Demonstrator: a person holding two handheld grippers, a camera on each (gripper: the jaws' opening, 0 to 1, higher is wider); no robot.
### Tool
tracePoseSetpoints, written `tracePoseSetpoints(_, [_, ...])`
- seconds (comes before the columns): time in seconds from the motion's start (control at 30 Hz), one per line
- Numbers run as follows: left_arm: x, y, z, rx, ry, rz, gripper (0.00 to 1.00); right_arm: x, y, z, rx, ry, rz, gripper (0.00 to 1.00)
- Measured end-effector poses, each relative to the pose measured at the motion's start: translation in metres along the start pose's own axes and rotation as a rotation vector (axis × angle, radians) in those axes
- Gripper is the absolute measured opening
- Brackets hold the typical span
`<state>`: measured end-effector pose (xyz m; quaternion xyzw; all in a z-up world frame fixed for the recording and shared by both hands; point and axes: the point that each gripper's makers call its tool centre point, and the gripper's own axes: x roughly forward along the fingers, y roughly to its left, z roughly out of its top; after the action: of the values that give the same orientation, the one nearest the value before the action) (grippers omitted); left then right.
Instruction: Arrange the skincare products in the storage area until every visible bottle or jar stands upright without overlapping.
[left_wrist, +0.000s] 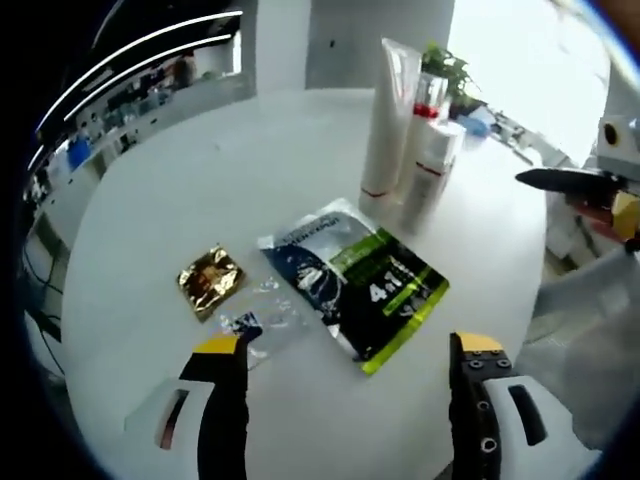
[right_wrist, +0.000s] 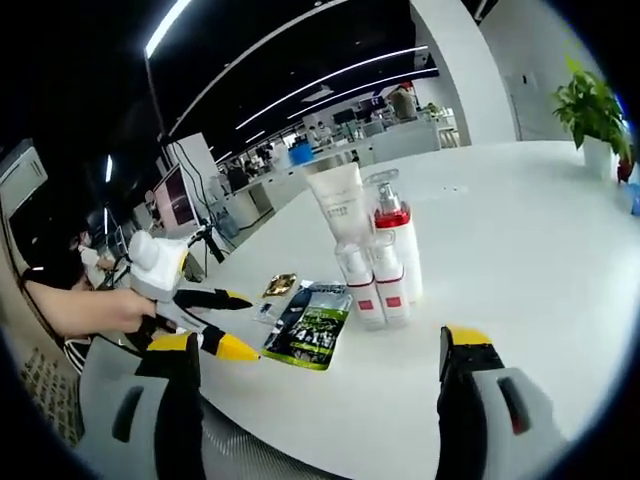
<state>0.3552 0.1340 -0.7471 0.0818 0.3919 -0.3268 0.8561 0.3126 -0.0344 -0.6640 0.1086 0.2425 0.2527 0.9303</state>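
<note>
Left gripper view. My left claw (left_wrist: 350, 350) rises from the near edge with its yellow-tipped jaws spread wide and nothing between them. It hangs over a round white table (left_wrist: 160, 190). Just beyond the left jaw tip lies a clear wrapper (left_wrist: 262, 312), flat on the top. Beside it, to the left, lies a gold sachet (left_wrist: 211, 279). Between the jaw lines and a little farther on lies a dark green pouch (left_wrist: 355, 285), flat, marked "4 in 1". Past the pouch stand the products: a tall white tube (left_wrist: 388, 120), upright on its cap, and white bottles (left_wrist: 432, 150) close against its right side. A potted plant (left_wrist: 445, 68) sits behind them. At the right edge my right claw (left_wrist: 570, 185) enters as dark jaws.

Right gripper view. My right claw (right_wrist: 330, 345) is likewise spread and holds nothing. Nearest on the table lies the pouch (right_wrist: 312, 328), flat, with the sachet (right_wrist: 280, 285) behind it. My left claw (right_wrist: 225, 322) reaches in from the left, held by a hand (right_wrist: 85, 308), its tips parted and just beside the pouch. To the right stand two small bottles (right_wrist: 372, 285), upright and side by side; behind them a pump bottle (right_wrist: 397, 240) with a red collar, and the tube (right_wrist: 337, 200). All stand clustered, close together. The plant (right_wrist: 592, 110) is far right.
</note>
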Motion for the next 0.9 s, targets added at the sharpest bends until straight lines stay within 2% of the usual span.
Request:
tracePoseSetpoints(0.2, [-0.017, -0.001, -0.003, -0.055, -0.015, 0.004, 0.84, 0.001, 0.002, -0.004, -0.041, 0.015, 0.003, 1.00])
tracePoseSetpoints(0.43, [-0.034, 0.003, -0.009, -0.102, -0.039, 0.024, 0.90, -0.003, -0.003, 0.002, -0.001, -0.021, -0.001, 1.00])
tracePoseSetpoints(0.6, [-0.047, 0.007, -0.012, -0.158, -0.078, 0.048, 0.93, -0.001, 0.001, -0.001, -0.013, -0.007, 0.010, 1.00])
tracePoseSetpoints(0.73, [-0.055, 0.008, -0.014, -0.143, -0.112, 0.067, 0.95, 0.000, 0.004, -0.003, -0.034, 0.007, 0.020, 1.00])
tracePoseSetpoints(0.83, [-0.063, 0.008, -0.012, -0.180, -0.164, 0.063, 0.97, -0.001, 0.003, -0.003, -0.026, 0.004, 0.020, 1.00])
tracePoseSetpoints(0.9, [-0.066, 0.005, -0.012, -0.165, -0.173, 0.060, 0.97, -0.001, 0.003, -0.003, -0.017, 0.000, 0.020, 1.00])
